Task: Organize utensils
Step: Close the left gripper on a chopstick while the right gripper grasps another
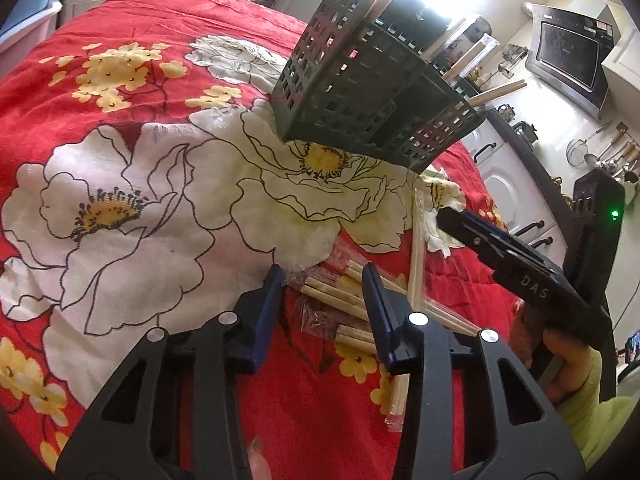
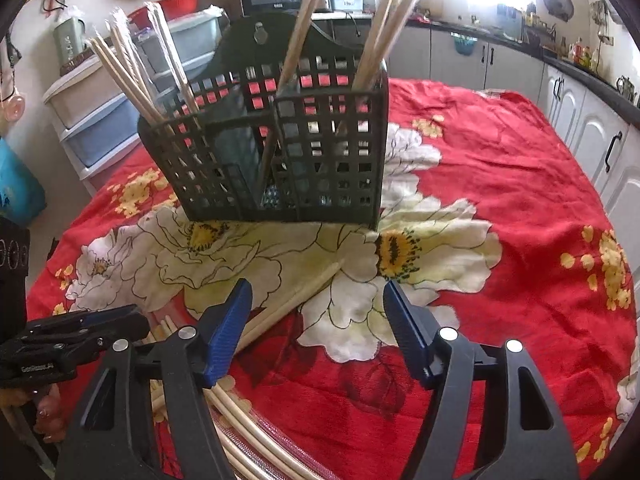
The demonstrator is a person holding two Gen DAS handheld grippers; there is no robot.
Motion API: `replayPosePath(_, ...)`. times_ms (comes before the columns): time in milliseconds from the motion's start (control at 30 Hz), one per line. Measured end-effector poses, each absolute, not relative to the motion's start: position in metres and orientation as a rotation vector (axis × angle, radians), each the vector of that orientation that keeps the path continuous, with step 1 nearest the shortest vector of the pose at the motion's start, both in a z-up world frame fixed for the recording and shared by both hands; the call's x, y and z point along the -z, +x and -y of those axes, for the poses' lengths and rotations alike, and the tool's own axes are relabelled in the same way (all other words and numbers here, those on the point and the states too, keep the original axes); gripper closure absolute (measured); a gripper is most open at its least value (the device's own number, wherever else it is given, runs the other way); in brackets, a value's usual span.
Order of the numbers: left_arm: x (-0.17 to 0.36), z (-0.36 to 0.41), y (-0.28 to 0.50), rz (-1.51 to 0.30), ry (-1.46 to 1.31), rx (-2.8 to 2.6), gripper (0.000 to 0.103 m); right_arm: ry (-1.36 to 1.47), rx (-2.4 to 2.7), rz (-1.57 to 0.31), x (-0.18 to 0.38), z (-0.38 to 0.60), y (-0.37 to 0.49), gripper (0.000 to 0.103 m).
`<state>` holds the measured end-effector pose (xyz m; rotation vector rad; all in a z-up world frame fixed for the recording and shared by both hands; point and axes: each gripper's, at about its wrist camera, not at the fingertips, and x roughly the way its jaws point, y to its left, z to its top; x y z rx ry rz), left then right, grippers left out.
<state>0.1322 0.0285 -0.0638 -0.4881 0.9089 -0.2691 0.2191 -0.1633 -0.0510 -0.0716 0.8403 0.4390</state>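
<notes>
Wrapped chopsticks are heaped on the red floral cloth covering the counter, directly under and between the left gripper jaws. Their long axes run roughly crosswise to the left jaws' gap, ends pointing up-left in the left wrist view. Left jaws are seen partly open, bracketing the pile; no pad contact can be confirmed, nothing is held.

In the right wrist view one loose chopstick pair lies diagonal, tip toward the black caddy, butt end passing just beside the left-hand pad of the right gripper. Right jaws stand wide, nothing between the pads; more sticks are bunched below the left-hand finger.

The caddy stands upright farther back on the cloth, already carrying sticks in its compartments.

Judged: the left gripper is nearer a grasp. Closure across the stick axis is favoured; the wrapper film may slip.
</notes>
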Motion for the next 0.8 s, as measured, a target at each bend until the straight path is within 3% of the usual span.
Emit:
replayPosePath(300, 0.069, -0.034, 0.136, -0.91, -0.501, 0.266, 0.086, 0.035, -0.445, -0.97, 0.069, 0.162, 0.244, 0.055)
replayPosePath(533, 0.071, -0.041, 0.135, -0.907, -0.519, 0.275, 0.091, 0.125, -0.448, -1.002, 0.074, 0.164, 0.259, 0.081)
replayPosePath(800, 0.072, -0.047, 0.132, -0.902, -0.538, 0.28, 0.097, 0.237, -0.455, -0.99, 0.073, 0.178, 0.262, 0.094)
